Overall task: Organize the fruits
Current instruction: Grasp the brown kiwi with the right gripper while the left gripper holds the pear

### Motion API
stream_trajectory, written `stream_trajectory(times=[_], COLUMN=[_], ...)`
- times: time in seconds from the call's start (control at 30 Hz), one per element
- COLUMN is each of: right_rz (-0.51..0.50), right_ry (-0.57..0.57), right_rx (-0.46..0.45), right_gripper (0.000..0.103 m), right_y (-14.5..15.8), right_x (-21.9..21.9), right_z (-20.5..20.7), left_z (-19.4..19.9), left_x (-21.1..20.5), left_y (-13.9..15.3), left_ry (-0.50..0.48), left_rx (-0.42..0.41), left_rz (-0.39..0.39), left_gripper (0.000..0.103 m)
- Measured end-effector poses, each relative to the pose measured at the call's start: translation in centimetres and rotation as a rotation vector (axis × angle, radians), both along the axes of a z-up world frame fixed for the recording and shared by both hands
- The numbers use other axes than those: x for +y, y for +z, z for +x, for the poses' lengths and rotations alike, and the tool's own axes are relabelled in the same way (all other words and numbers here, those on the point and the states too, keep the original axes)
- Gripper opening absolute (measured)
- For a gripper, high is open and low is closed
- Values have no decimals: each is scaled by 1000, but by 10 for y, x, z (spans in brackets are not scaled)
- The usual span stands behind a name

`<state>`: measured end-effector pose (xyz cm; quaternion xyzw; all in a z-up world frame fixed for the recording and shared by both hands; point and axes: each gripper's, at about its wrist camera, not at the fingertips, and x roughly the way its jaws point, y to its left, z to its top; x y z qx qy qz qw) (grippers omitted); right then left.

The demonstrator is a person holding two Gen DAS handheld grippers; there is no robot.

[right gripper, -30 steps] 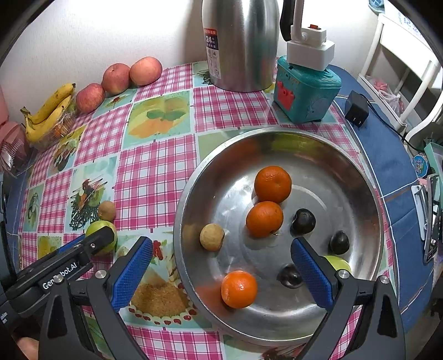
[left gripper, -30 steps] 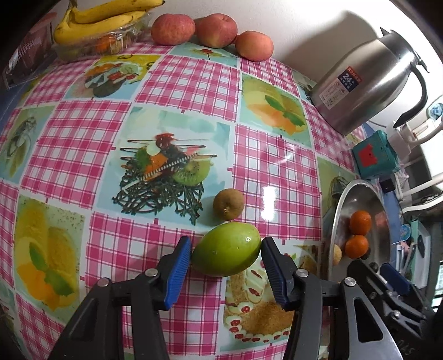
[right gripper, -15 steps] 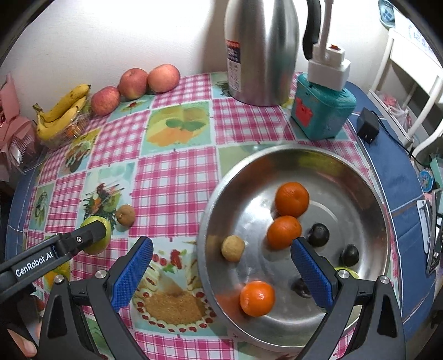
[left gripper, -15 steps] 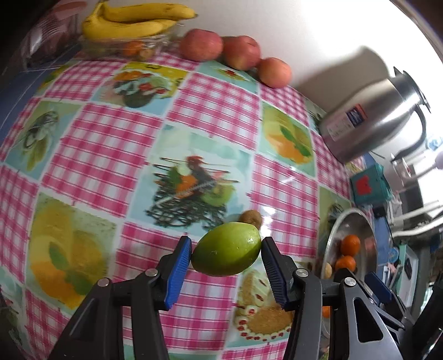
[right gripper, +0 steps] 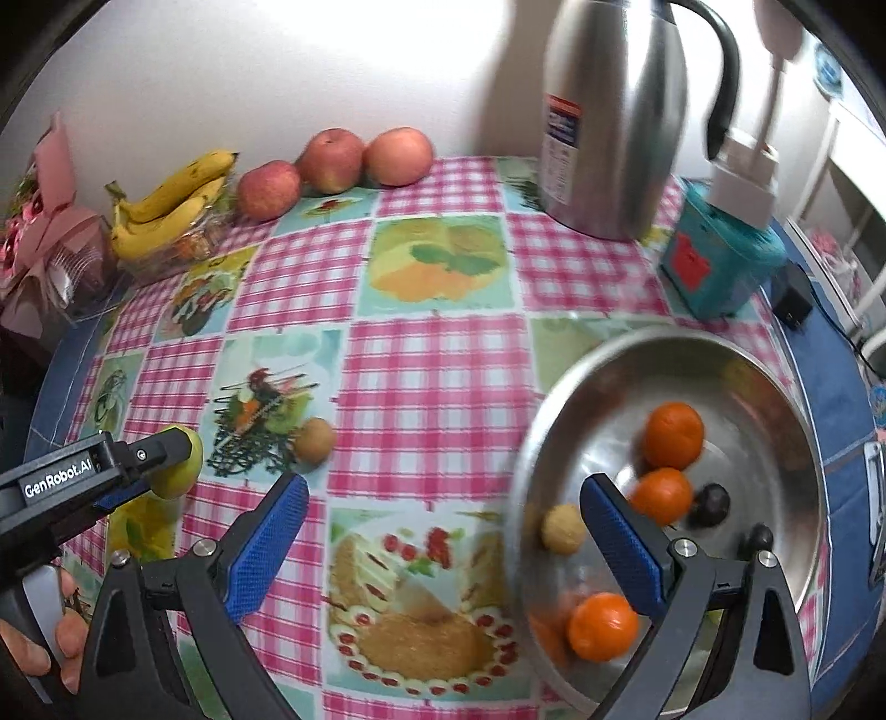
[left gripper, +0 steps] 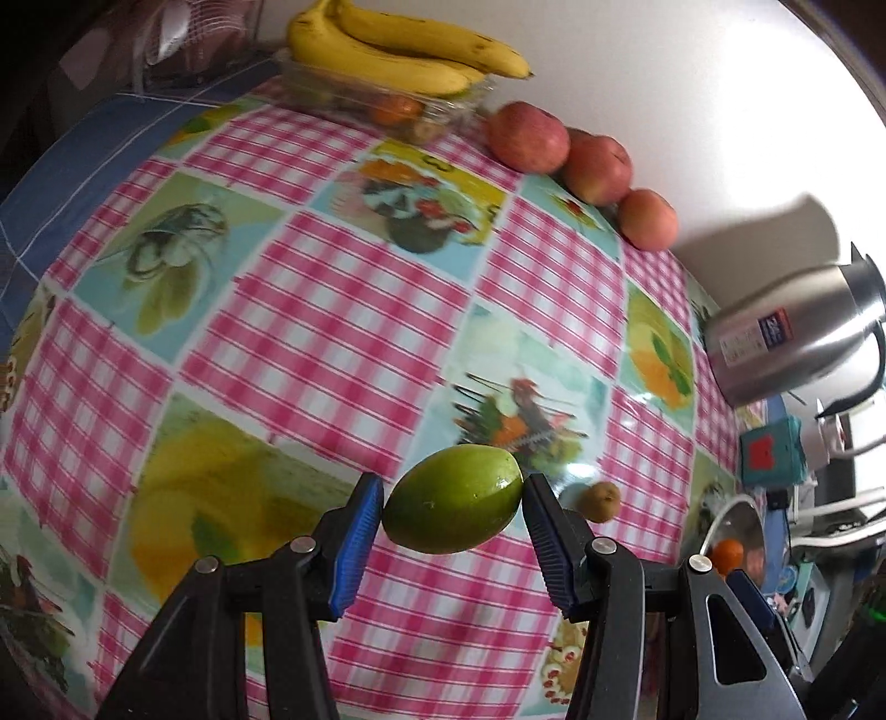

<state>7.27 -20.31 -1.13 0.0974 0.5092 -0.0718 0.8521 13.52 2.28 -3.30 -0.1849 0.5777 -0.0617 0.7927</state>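
Observation:
A green oval fruit hangs above the checked tablecloth, with my left gripper shut on it; from the right wrist view the same green fruit shows at the left, held by my left gripper. A small brown fruit lies on the cloth just beyond. My right gripper stands wide over the cloth at the steel bowl's left rim, its jaws closing, nothing between them. The bowl holds oranges, dark fruits and a tan ball.
Bananas on a clear tray and three apples line the far edge by the wall. A steel kettle and a teal box stand at the back right. A hand grips the left tool.
My left gripper has carried the green fruit up off the cloth and leftward, away from the bowl. The right gripper has shifted left, so the bowl now sits at its right, and its jaws narrowed slightly.

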Motion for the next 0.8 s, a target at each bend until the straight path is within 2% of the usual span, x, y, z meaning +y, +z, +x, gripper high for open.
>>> stream_trajectory(times=[0.17, 0.23, 0.27, 0.63, 0.7, 0.8], right_rz=[-16, -31, -38, -28, -22, -21], right_ry=[54, 72, 77, 81, 81, 86], right_rx=[6, 13, 17, 52, 59, 68], right_gripper=[88, 83, 77, 75, 70, 68], right_y=[-5, -8, -9, -22, -25, -29], right_x=[23, 32, 35, 47, 48, 51], right_z=[14, 18, 20, 39, 43, 48], left_z=[3, 4, 5, 9, 8, 9], left_x=[15, 20, 22, 28, 28, 28], left_y=[-3, -4, -5, -11, -12, -13], left_ry=[22, 29, 32, 46, 47, 48], left_rx=[-1, 0, 1, 15, 18, 22], left_rz=[7, 6, 6, -1, -3, -3], left_gripper=[55, 55, 55, 55, 55, 55])
